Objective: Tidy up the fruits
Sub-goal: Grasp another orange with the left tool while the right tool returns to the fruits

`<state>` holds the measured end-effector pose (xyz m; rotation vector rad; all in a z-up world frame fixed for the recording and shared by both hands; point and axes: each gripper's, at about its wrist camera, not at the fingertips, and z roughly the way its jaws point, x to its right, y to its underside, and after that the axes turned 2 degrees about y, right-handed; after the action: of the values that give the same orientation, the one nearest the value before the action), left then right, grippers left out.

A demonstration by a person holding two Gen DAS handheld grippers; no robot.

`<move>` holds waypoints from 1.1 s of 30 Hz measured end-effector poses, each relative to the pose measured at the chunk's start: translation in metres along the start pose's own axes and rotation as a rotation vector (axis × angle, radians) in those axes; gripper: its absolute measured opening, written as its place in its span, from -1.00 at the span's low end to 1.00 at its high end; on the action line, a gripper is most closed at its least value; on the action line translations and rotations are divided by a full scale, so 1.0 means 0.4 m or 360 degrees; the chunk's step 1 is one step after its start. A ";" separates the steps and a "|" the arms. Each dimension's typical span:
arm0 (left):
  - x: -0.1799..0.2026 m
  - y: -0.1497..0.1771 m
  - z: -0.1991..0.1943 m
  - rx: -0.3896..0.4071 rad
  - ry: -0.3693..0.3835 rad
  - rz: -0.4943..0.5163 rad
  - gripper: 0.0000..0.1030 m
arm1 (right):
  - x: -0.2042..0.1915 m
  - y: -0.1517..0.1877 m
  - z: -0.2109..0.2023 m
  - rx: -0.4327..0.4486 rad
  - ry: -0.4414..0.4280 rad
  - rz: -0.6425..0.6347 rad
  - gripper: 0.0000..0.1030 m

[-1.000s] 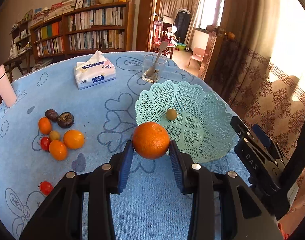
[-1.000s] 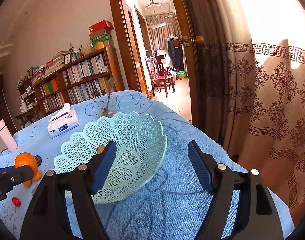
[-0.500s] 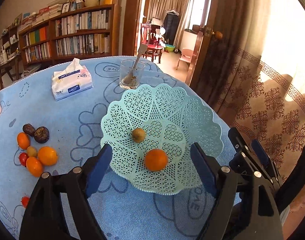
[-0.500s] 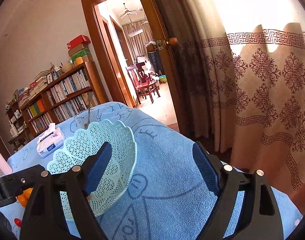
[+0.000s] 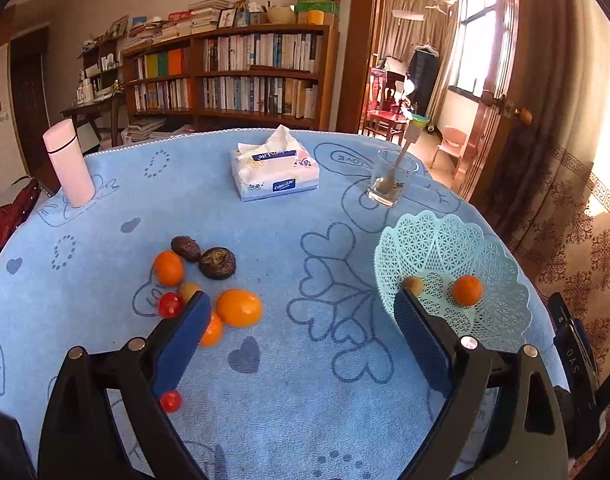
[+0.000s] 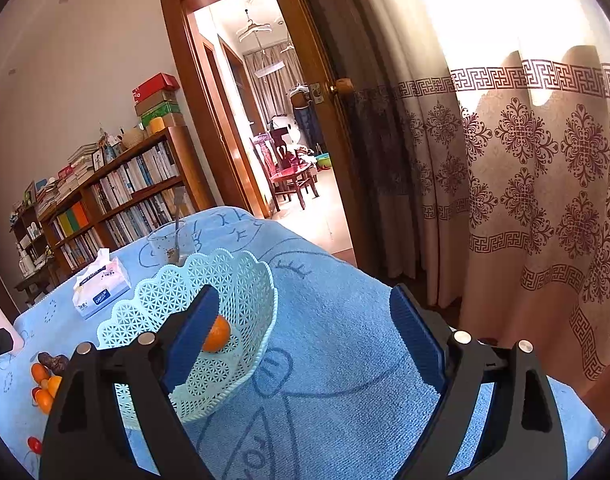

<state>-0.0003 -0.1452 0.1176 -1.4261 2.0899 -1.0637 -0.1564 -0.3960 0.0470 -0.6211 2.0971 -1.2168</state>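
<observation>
Bright daylight glares through the patterned beige curtain (image 6: 545, 140); fisheye edges bend and darken; focus stays sharp.

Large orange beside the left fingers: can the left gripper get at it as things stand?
Probably yes. The left gripper is open and empty, and the large orange lies uncovered on the blue tablecloth by its left finger; a smaller orange crowds it.

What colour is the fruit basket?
Pale mint green lattice basket, clearest in the left wrist view.

Mint lattice basket (image 5: 501, 264), blue heart-print tablecloth (image 5: 289, 240)
</observation>
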 end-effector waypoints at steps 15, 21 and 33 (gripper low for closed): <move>-0.246 -0.033 -0.034 0.0031 -0.0202 -0.0226 0.84 | -0.034 0.006 0.000 -0.0003 0.0022 -0.0110 0.73; -0.306 -0.044 0.018 -0.0013 -0.0250 -0.0272 0.84 | -0.050 0.001 -0.003 -0.0058 -0.0002 -0.0153 0.73; -0.346 -0.043 0.190 -0.0235 -0.0163 -0.0283 0.65 | -0.163 0.008 -0.063 -0.0195 -0.0268 -0.0301 0.73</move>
<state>0.1177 -0.0503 0.0699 -1.7276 2.0350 -0.8942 -0.1297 -0.3366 0.0721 -0.9628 2.0173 -1.0997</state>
